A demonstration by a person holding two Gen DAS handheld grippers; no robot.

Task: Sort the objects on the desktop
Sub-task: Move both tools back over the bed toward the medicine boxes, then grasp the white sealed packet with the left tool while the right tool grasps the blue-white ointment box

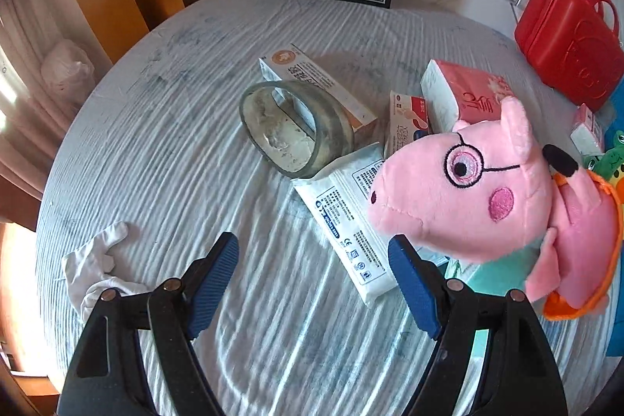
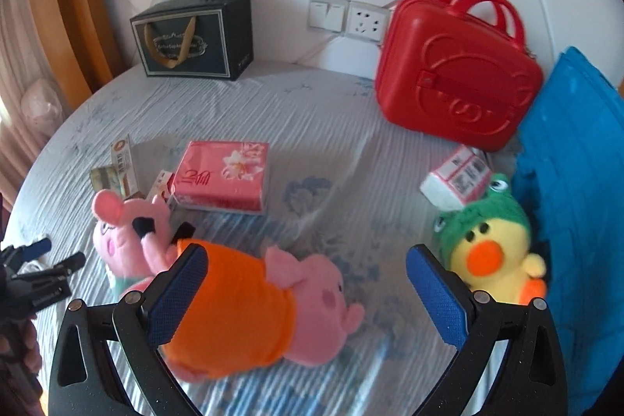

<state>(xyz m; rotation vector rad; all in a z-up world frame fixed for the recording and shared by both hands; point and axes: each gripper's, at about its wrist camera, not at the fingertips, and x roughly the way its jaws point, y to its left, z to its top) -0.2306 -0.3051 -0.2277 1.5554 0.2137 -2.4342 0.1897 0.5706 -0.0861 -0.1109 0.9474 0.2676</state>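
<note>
Hanging over the bed point(image 1: 163, 127) with its striped sheet, both tongs are wide open and hold nothing. The left tongs point(image 1: 314, 277) point down at bare sheet near the bed's front edge. Just past them lies a white wipes pack point(image 1: 343, 221). A clear tape roll point(image 1: 296, 127) sits further in, leaning on a long orange-and-white box point(image 1: 323, 84). A white glove point(image 1: 97, 268) is crumpled by the bed's left edge.

The pink pig toy point(image 1: 468, 190) with glasses lies on its side near the middle, and the right tongs point(image 2: 306, 293) hover right above its orange dress. One blue pad is beside the dress, but I think it is not touching; the picture is a bit blurry there. A yellow duck toy point(image 2: 491, 252) in a green frog hat sits by the bed's right edge, next to a blue cushion point(image 2: 573, 182). A pink tissue pack point(image 2: 226, 174) lies flat toward the middle. A red toy suitcase point(image 2: 456, 73) and a dark gift bag point(image 2: 195, 38) stand along the far edge by the wall.

The sorting looks barely begun, with things all mixed up. The step now seems to be reaching for a first thing. Next, the right tongs would need to drop lower around the pig's soft body and squeeze gently.
</note>
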